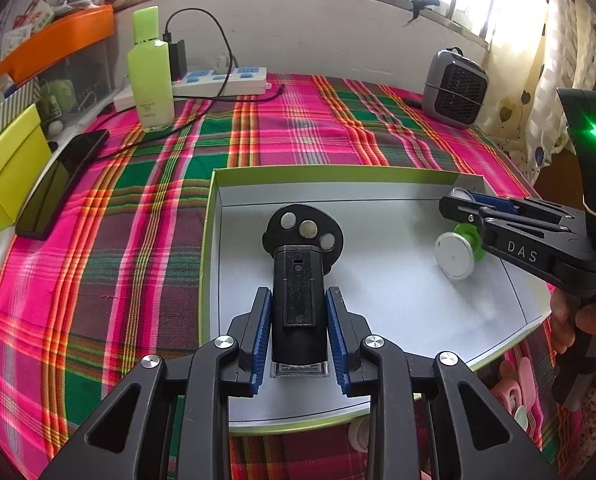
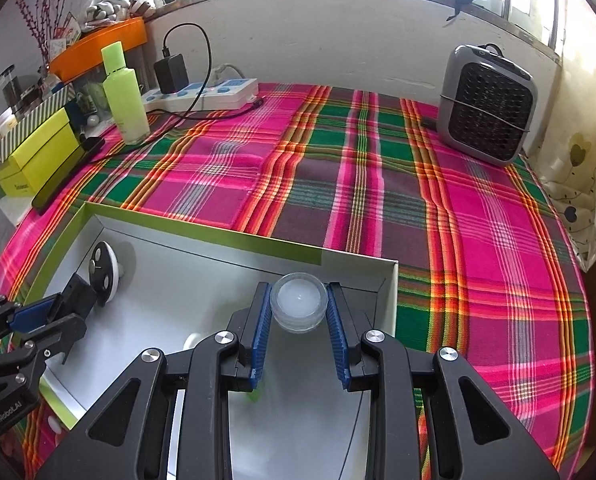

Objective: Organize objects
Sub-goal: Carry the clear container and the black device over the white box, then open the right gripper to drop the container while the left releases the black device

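Down the left wrist view, the left gripper (image 1: 298, 328) has its 2 blue pads pinching a black cylindrical device (image 1: 298, 304) on both sides. The device's far end carries a black round disc (image 1: 303, 230) with 3 small circles on its face, and the whole thing sits over the left half of a shallow white tray with green rim (image 1: 214, 240). The tray lies toward the near edge of the desk, on a pink and green plaid cloth (image 1: 138, 208). At the tray's right side the right gripper (image 1: 463, 204) reaches in, held by a hand (image 1: 585, 320); a white round lid with a green piece behind it (image 1: 455, 256) sits just below its fingers. A lime green bottle (image 1: 150, 68), a white power strip (image 1: 218, 80) and a dark phone (image 1: 62, 184) are along the desk's far-left part, and a grey small fan (image 1: 455, 88) stands near the far-right corner.

Over in the right wrist view, the right gripper (image 2: 298, 316) is pressed on a small clear round jar (image 2: 297, 306), its pads touching both sides, close to the tray's (image 2: 202, 236) far-right corner. The left gripper (image 2: 44, 312) enters at the left, gripping the black device, whose disc (image 2: 101, 268) stands near the tray's far-left corner. The bottle (image 2: 124, 96), the power strip (image 2: 202, 94) and the fan (image 2: 487, 106) line the far edge.
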A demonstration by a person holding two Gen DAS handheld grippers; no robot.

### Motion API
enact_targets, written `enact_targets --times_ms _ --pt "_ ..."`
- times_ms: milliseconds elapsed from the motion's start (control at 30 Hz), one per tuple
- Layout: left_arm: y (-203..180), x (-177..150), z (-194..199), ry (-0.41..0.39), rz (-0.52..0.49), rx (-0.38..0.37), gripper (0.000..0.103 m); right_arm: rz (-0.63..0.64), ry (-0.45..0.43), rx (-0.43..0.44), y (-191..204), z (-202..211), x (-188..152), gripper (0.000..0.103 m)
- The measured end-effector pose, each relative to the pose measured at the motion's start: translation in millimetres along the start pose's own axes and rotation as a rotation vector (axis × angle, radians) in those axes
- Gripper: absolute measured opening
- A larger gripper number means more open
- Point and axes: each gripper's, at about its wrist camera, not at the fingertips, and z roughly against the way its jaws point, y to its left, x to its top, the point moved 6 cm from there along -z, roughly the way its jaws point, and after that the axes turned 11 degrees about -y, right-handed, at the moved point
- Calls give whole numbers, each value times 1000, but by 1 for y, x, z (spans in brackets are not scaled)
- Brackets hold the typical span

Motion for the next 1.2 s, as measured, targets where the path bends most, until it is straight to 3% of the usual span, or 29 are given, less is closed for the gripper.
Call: enact_targets --times_ms 867,1200 --pt "0 1 0 3 -4 4 26 2 0 1 0 -1 0 29" --pt "-1 0 2 4 3 -7 32 23 -5 -10 5 2 -2 39"
